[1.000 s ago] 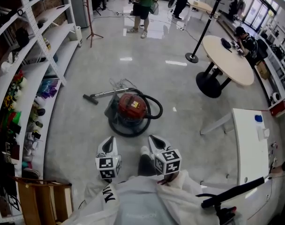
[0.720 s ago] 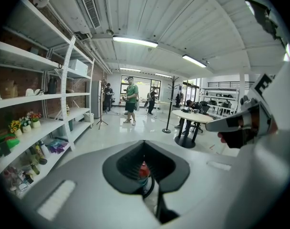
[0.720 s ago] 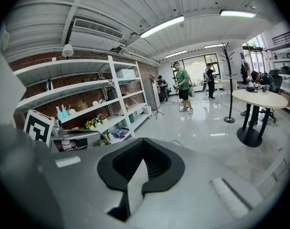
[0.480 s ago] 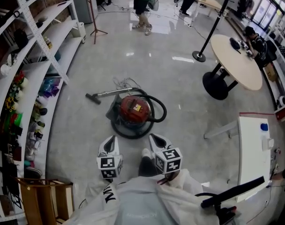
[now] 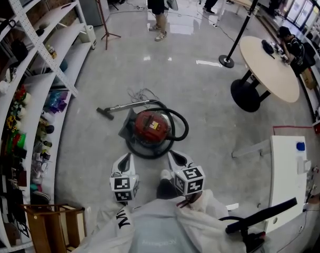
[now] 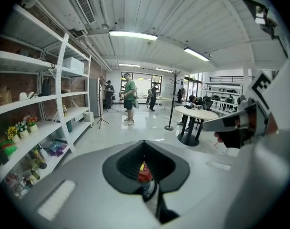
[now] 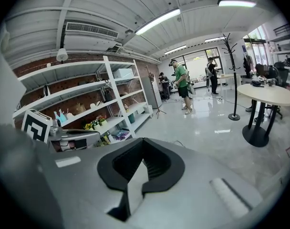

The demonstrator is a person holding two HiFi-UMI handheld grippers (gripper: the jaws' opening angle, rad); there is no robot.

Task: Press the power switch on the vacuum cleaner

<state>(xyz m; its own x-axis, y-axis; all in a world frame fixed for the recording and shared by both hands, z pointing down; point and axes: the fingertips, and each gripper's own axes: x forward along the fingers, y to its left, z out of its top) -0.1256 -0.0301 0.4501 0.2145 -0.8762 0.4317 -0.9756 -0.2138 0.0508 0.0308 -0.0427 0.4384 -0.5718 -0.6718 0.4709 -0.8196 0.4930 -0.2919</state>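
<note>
You've edged forward, so the red vacuum cleaner [image 5: 151, 126] on the floor [image 5: 202, 99] now lies just beyond your grippers. Your left gripper [image 5: 125, 158] and right gripper [image 5: 174, 156] hover short of it, jaws pressed together on nothing.

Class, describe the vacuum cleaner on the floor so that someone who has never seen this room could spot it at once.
From the long white shelves on the left, look across the grey floor toward the round table. Between them sits the vacuum cleaner: a round red body ringed by a black hose. Nothing else near it is red.
</note>
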